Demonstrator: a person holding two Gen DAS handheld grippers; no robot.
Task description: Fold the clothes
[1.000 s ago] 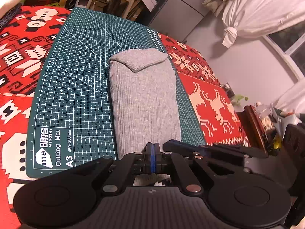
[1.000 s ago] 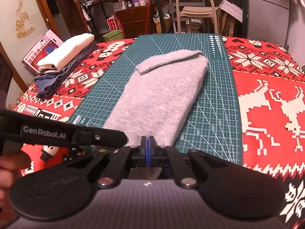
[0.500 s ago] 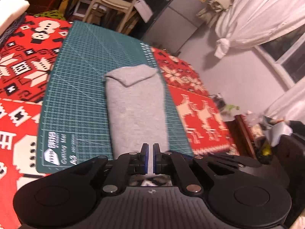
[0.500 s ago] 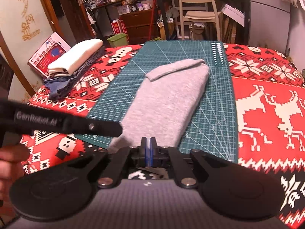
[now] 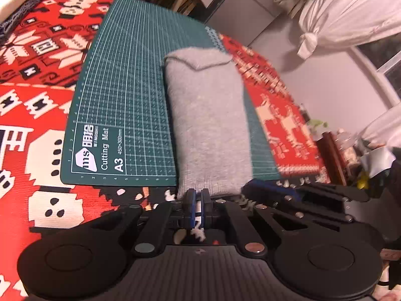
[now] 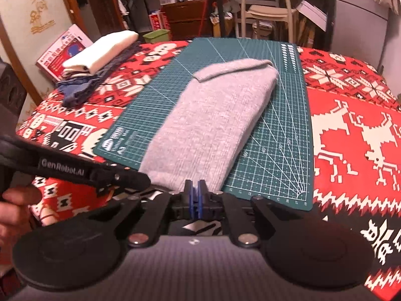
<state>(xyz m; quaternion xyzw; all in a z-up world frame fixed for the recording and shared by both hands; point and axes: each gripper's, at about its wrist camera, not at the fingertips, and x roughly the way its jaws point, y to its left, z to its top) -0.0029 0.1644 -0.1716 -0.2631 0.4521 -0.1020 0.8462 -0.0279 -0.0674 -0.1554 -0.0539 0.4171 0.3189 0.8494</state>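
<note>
A grey knit garment [image 5: 208,115] lies folded into a long narrow strip on the green cutting mat [image 5: 125,100]. A small flap is turned over at its far end, and its near end overhangs the mat's near edge. My left gripper [image 5: 197,195] sits just before that near end, its blue pads almost together with only a thin slit and no cloth pinched. In the right wrist view the garment [image 6: 208,125] runs away from my right gripper [image 6: 194,188], whose pads are likewise nearly closed on nothing. The left gripper's black finger [image 6: 75,173] reaches in from the left, held by a hand [image 6: 15,200].
The mat [image 6: 283,125] lies on a red patterned tablecloth [image 6: 351,125]. A stack of folded clothes [image 6: 100,52], white on top of blue, sits at the table's far left corner. Beyond the table are a chair [image 6: 265,7] and cluttered shelves.
Both grippers have drawn back toward the table's near edge, so more tablecloth shows before the mat. The garment has stayed in place. A thin slit has appeared between each pair of pads.
</note>
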